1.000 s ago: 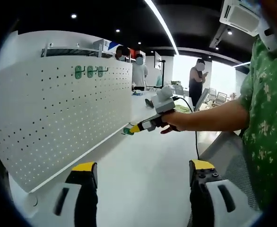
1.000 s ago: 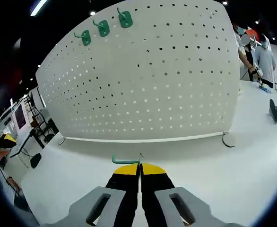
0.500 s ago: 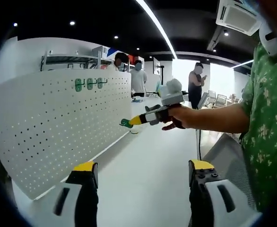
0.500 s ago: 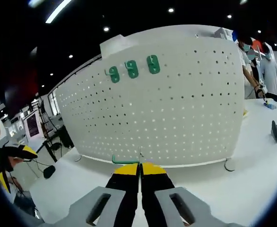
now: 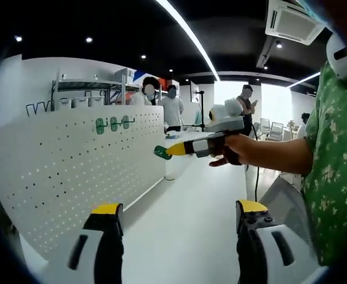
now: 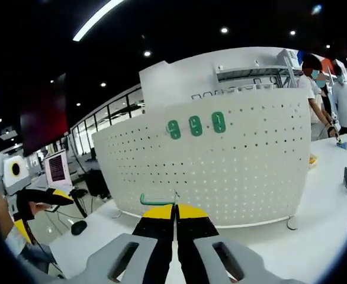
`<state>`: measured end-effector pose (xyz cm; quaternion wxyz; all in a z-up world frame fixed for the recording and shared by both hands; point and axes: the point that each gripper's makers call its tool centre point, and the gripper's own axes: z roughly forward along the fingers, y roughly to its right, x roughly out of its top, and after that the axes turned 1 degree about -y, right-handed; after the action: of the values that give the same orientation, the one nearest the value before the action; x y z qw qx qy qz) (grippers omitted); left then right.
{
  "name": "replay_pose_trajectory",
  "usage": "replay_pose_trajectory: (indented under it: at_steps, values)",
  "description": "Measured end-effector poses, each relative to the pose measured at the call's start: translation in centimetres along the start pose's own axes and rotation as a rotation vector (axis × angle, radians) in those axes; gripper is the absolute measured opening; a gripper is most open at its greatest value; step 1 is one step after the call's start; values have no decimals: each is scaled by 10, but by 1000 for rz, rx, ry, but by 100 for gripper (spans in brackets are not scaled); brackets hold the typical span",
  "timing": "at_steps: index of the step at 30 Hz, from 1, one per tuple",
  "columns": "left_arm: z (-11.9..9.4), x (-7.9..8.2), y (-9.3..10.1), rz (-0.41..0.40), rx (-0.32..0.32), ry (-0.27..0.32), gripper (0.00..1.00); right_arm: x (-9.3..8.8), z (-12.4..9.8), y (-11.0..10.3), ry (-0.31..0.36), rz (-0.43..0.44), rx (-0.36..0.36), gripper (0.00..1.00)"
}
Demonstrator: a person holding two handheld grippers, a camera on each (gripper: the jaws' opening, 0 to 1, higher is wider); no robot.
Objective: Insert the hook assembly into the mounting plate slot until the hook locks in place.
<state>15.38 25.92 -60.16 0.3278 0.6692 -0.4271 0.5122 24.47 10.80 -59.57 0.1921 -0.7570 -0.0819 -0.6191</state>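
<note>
Both tongs are in play: in the left gripper view the left gripper (image 5: 172, 222) stands with its yellow-tipped jaws wide apart over the white table (image 5: 191, 219), holding nothing. Beyond it the person's hand (image 5: 235, 151) reaches in from the right on a bare, level forearm, gripping the right gripper (image 5: 161, 152), whose jaws are clamped on a green hook (image 5: 160, 152) held up in the air, near the white pegboard (image 5: 73, 171) but apart from it. Three green hooks (image 5: 111, 123) already hang near the board's top edge. In the right gripper view the right gripper (image 6: 175, 208) shows closed jaws pinching the hook (image 6: 156, 200), which sticks out leftward, facing the pegboard (image 6: 221, 171) square on; the left gripper (image 6: 40, 198) appears at the far left.
</note>
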Motion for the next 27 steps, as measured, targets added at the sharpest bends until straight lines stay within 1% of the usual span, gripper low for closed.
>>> replay_pose_trajectory:
  at_steps: [5,8,10,12,14,15,20,23,24,26,27]
  values:
    - [-3,14,3,13,-5,30,79,26,-15,-18,69,-9,38,0]
    - [-5,22,5,19,-12,46,79,43,-26,-32,117,-1,76,0]
    - [-8,27,6,21,-16,59,79,53,-32,-42,152,-12,102,0]
    - [-10,33,7,19,-18,75,79,62,-39,-50,179,12,132,0]
    - [-14,43,9,10,-24,108,79,68,-43,-55,197,20,147,0]
    - [-16,47,9,7,-27,121,79,70,-45,-57,203,7,145,0]
    - [-24,66,11,2,-37,171,77,82,-56,-71,239,3,180,0]
    - [-30,79,14,-8,-53,218,75,90,-64,-82,273,37,227,0]
    - [-31,81,15,-9,-54,225,75,91,-65,-84,280,32,233,0]
    - [-34,89,16,-20,-64,254,75,97,-70,-92,307,32,273,0]
    - [-36,94,17,-26,-74,273,75,100,-72,-98,322,67,310,0]
